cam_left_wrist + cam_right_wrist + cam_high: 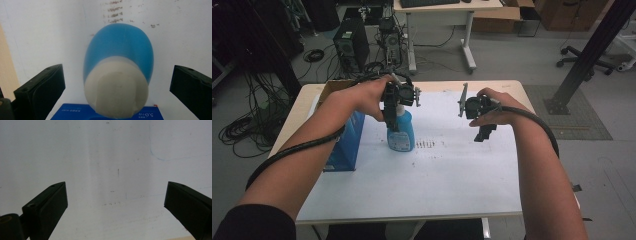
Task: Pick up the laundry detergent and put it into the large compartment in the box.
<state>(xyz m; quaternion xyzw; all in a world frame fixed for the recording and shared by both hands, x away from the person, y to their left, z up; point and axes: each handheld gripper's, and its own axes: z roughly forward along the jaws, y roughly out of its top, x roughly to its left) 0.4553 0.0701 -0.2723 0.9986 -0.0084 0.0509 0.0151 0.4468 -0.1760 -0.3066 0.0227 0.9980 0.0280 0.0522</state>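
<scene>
From the high view, your blue bottle [401,131] stands upright on the white sheet [437,170] left of the table's middle, its white cap under your left gripper [393,117]; a blue box [343,142] stands just beside it to the left; your right gripper [482,131] hangs above bare sheet, well apart. In the left gripper view, the bottle [120,55] sits between jaws spread wide, touching neither; its cap [116,88] looks blurred. In the right gripper view, your jaws stand spread over the marked sheet [112,157].

Bottle [117,75] blurred; box [105,112] cut off at btm edge.
</scene>
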